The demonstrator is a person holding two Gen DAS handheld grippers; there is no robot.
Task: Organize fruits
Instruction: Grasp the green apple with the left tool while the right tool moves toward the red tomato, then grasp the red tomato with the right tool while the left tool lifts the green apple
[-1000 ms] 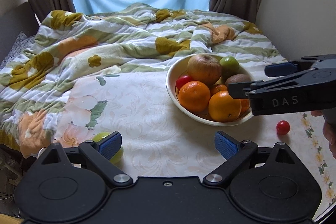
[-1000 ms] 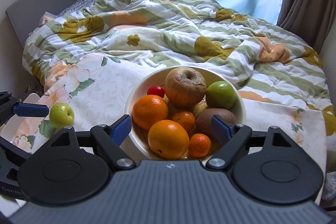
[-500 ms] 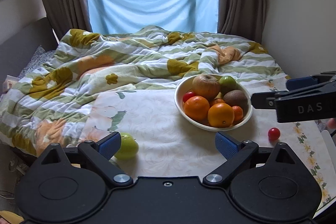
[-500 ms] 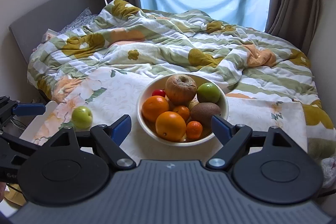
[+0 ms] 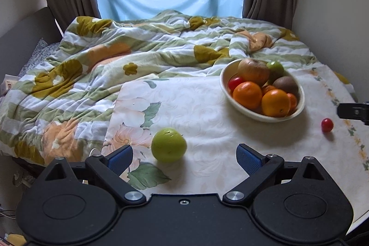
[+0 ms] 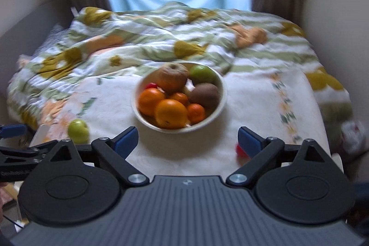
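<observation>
Fruit fills the cream bowl (image 5: 297, 107) on the table (image 5: 207, 112) in the left wrist view: oranges, a kiwi, a brown apple, a small green one and a red tomato. A loose green apple (image 5: 168, 145) sits on the table just ahead of the left gripper (image 5: 183, 158), whose jaws are wide apart with nothing between them. A small red tomato (image 5: 327, 125) lies alone, right of the bowl.

From the right wrist view, which is blurry, the right gripper (image 6: 188, 139) has just been opening and holds nothing. The bowl is right ahead of it. The tomato peeks out beside its right finger (image 6: 250, 141). The green apple is far left.
</observation>
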